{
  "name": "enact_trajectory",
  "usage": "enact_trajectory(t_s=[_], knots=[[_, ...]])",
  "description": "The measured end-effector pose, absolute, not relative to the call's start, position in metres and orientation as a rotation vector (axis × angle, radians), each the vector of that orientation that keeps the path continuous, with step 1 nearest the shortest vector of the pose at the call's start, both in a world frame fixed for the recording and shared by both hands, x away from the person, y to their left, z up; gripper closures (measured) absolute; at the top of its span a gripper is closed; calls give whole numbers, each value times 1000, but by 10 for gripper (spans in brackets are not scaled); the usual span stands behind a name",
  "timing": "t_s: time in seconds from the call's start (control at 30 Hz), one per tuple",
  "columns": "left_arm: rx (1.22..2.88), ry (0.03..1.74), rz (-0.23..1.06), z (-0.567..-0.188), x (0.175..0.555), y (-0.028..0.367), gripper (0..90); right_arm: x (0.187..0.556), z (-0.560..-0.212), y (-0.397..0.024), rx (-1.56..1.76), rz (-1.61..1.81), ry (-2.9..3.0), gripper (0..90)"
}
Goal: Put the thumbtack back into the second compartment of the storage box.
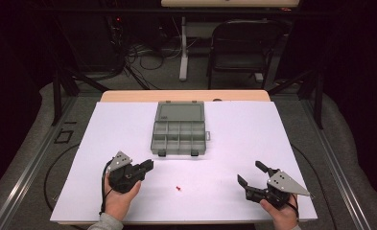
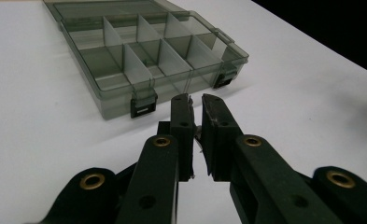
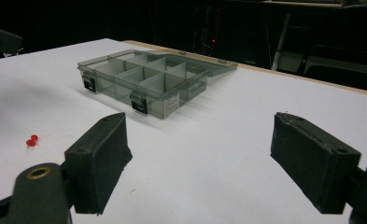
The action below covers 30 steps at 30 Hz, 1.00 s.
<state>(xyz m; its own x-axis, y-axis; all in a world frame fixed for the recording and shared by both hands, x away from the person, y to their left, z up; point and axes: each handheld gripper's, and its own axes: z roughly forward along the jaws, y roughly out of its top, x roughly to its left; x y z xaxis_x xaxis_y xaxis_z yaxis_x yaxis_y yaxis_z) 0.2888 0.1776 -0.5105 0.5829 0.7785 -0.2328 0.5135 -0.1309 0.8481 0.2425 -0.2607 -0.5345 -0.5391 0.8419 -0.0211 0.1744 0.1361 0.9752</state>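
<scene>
My left hand-held gripper point(image 1: 148, 166) sits closed on nothing near the open grey organizer box point(image 1: 179, 136) on the table point(image 1: 234, 143), my right hand-held gripper point(image 1: 251, 174) gapes wide and empty, and the red pushpin point(image 1: 179, 189) lies between them.

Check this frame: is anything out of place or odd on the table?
One red pushpin lies loose on the white sheet, apart from the open organizer box, whose compartments look empty. Nothing looks spilled or damaged.
</scene>
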Motion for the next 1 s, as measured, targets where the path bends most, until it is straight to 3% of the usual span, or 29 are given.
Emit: enact_trajectory(t_s=[1.0], knots=[[1826,1046,255,-457,376,125,838,243,-535,-260,965,1432,1831,187]])
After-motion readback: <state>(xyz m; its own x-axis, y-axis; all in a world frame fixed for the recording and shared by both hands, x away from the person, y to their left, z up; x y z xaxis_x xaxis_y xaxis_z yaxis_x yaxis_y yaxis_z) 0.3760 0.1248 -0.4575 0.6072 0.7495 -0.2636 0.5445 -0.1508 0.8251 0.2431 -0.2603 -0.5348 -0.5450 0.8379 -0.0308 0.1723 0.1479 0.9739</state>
